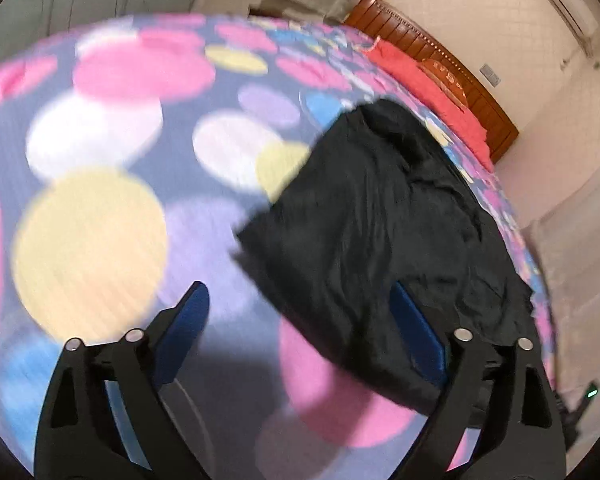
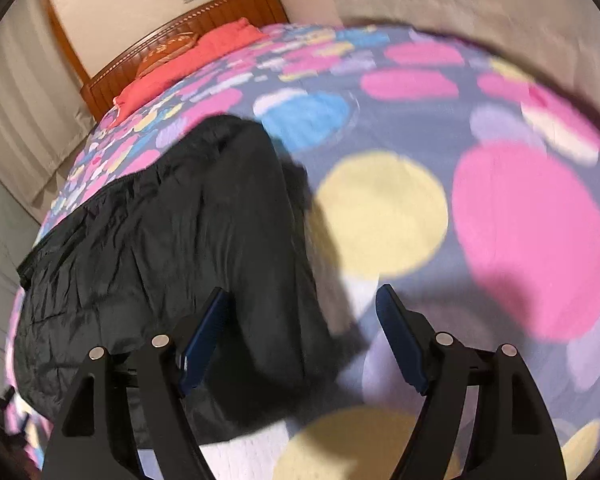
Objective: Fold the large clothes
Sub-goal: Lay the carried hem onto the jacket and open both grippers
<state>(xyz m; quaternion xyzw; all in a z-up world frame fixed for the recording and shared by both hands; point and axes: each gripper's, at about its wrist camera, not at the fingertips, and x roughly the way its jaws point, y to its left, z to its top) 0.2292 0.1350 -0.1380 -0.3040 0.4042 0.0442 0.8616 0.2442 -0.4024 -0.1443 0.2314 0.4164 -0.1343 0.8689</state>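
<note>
Both grippers, left (image 1: 300,312) and right (image 2: 302,312), hang with jaws spread wide and nothing between them above a bed (image 1: 100,208) with a dotted cover, where a black garment (image 1: 380,220) lies folded near the edge, red bedding (image 1: 420,80) against the wooden headboard (image 1: 440,44) beyond.

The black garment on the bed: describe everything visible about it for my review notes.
The black garment is a large, dark piece of thin, crinkled fabric that looks slightly shiny. It lies flat and already partly folded into a rough rectangle on the polka-dot bedspread, near one side edge of the bed. Creases cross its surface. No fastenings can be made out. Only the bedspread touches it; neither gripper holds it.
</note>
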